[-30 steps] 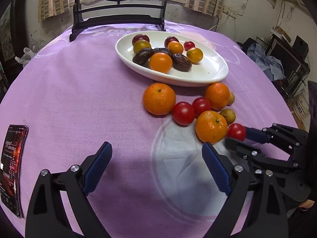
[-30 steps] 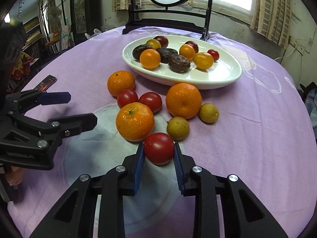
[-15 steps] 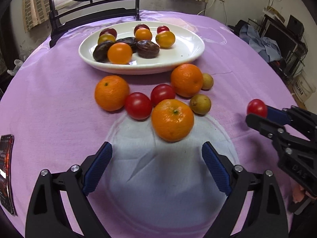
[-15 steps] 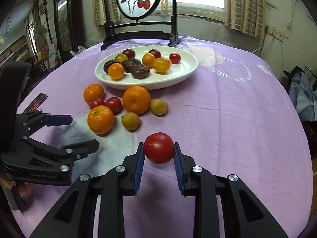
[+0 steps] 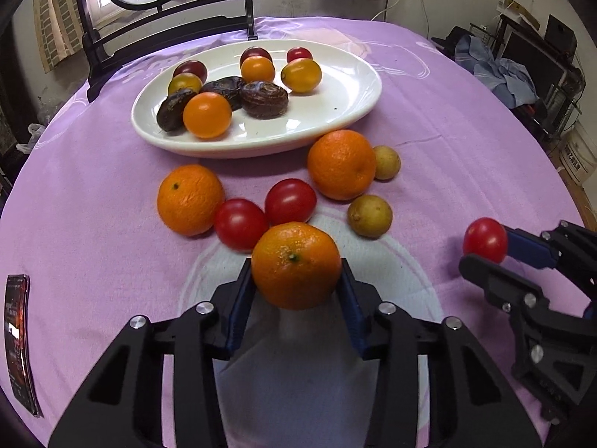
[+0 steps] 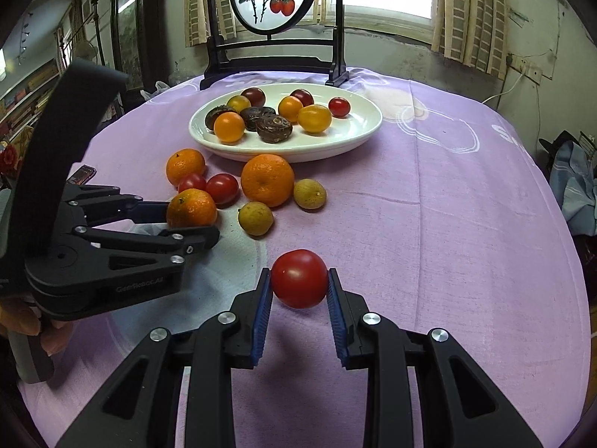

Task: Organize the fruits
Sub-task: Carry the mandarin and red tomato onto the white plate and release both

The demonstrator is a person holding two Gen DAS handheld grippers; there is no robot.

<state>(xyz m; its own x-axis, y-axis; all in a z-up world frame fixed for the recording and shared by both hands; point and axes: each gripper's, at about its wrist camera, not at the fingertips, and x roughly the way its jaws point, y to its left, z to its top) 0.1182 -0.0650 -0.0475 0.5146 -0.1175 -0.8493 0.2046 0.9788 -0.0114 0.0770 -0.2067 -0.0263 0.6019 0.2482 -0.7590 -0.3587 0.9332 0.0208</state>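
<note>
I can't see the phone (image 5: 16, 347) fully; the frame edge left of my left gripper (image 5: 294, 298) cuts it.

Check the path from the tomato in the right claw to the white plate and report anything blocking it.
On the cloth, an orange and two small yellow-green fruits lie between the tomato in the right claw and the white plate.
</note>
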